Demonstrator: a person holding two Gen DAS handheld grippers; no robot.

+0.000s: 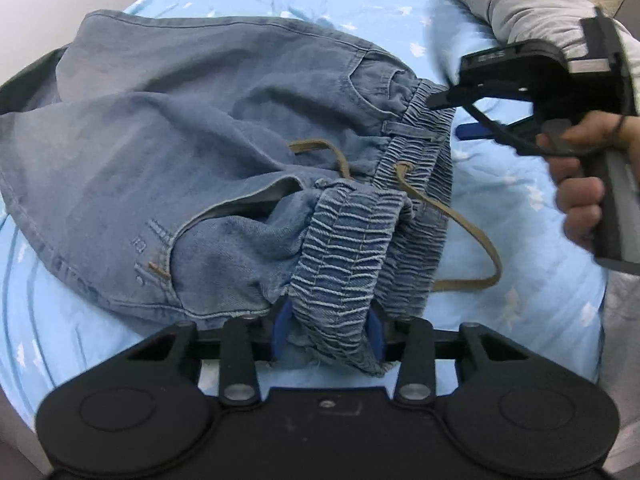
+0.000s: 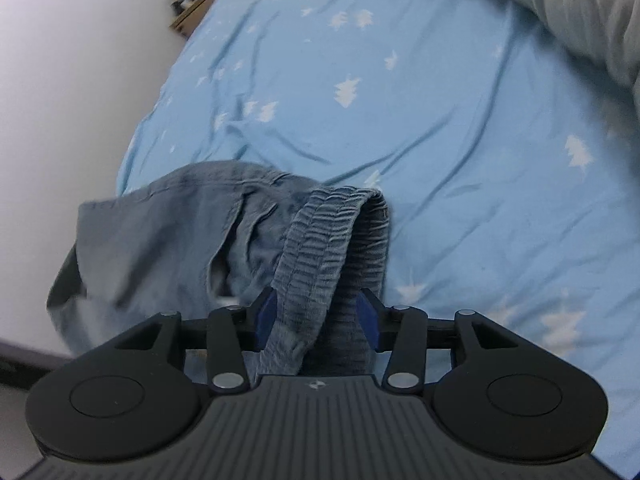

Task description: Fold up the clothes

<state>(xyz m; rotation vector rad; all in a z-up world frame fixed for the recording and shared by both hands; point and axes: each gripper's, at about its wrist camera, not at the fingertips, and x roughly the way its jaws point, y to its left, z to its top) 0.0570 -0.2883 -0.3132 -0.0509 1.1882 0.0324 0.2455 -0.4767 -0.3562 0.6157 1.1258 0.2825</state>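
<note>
Nearest, the left gripper (image 1: 330, 330) is closed on a bunched fold of the elastic waistband (image 1: 348, 248) of blue denim shorts (image 1: 168, 132), which lie on the bed (image 1: 500, 216), probably to keep that edge lined up for a fold. The right gripper (image 2: 316, 320) straddles the waistband's other end; its blue pads (image 2: 266, 320) may not be pressing, as blur hides contact. Farther off, the shorts' legs run partly out of view.

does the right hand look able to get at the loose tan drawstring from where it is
Probably not yet: the right tongs already have the waistband between them. The tan drawstring itself lies uncovered on the bedsheet below them.
</note>
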